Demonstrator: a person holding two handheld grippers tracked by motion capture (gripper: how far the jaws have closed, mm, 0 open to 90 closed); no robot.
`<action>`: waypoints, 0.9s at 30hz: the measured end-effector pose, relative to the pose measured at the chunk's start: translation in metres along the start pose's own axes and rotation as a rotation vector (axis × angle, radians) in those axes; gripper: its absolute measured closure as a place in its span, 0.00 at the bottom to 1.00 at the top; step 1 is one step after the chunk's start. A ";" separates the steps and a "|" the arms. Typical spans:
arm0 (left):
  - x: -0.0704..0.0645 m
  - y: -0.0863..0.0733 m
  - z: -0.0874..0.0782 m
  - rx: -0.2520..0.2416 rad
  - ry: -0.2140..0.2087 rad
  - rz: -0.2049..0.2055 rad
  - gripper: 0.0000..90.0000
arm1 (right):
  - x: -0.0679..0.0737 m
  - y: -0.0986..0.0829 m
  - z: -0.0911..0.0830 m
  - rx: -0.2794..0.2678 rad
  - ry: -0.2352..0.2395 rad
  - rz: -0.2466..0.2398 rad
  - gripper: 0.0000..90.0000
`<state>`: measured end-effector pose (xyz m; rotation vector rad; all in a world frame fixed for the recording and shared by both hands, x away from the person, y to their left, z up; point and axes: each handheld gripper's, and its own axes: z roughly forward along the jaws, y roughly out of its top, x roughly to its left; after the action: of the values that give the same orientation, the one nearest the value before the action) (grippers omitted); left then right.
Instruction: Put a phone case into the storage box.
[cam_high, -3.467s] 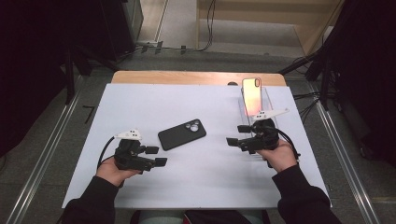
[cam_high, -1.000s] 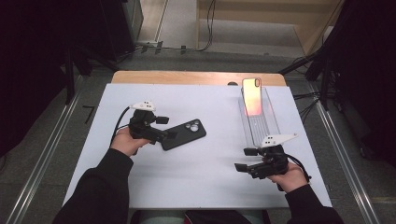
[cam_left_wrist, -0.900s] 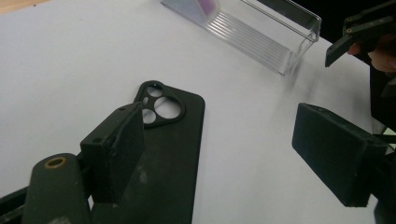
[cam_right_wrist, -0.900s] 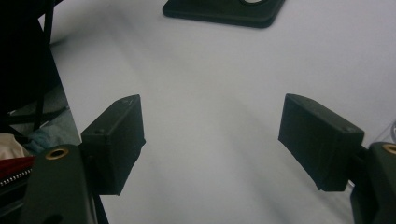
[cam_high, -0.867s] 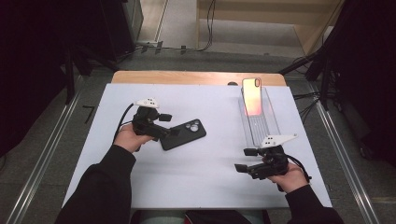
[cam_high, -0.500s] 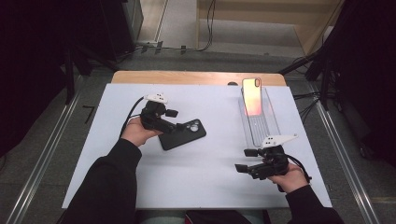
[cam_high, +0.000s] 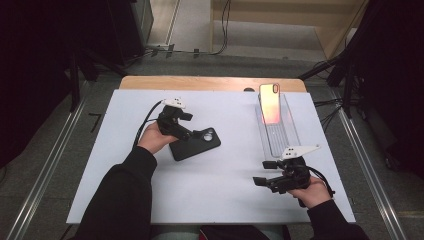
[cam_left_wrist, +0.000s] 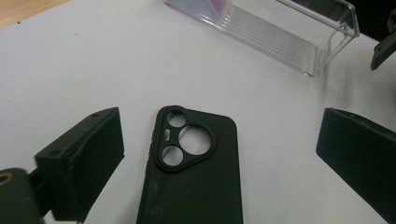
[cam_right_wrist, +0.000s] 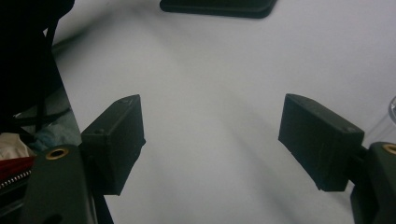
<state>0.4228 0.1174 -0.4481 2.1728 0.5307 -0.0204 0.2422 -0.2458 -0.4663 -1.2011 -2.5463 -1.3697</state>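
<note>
A black phone case (cam_high: 196, 144) (cam_left_wrist: 191, 172) lies flat on the white table, camera cutout up. My left gripper (cam_high: 189, 127) (cam_left_wrist: 219, 163) hovers over its left end, open, with one jaw on each side of the case and neither touching it. A pink phone (cam_high: 270, 102) stands upright at the far end of a clear slotted rack (cam_high: 277, 131) (cam_left_wrist: 285, 28). My right gripper (cam_high: 263, 172) (cam_right_wrist: 212, 135) rests near the table's front right, open and empty over bare tabletop. The far edge of the black case (cam_right_wrist: 219, 7) shows at the top of the right gripper view.
The white table top (cam_high: 225, 200) ends in a wooden strip (cam_high: 210, 83) at the back. Dark stands and cables sit on the floor beyond. Metal rails (cam_high: 42, 180) run along both sides of the table.
My left hand has carried its open gripper forward and right, from the table's front left to over the black case. My right gripper drew back from the rack to the front right and stayed still.
</note>
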 end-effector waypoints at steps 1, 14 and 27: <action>-0.001 -0.001 0.002 0.005 0.007 0.015 0.05 | 0.000 0.000 0.000 -0.001 -0.001 0.002 0.23; -0.001 -0.016 0.018 0.047 0.030 0.036 0.07 | 0.003 0.001 0.000 -0.007 0.001 -0.018 0.23; 0.001 -0.035 0.033 0.093 0.081 0.042 0.13 | 0.003 0.001 0.000 -0.005 0.003 -0.016 0.23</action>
<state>0.4158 0.1107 -0.4954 2.2827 0.5389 0.0679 0.2403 -0.2436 -0.4644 -1.1810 -2.5574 -1.3813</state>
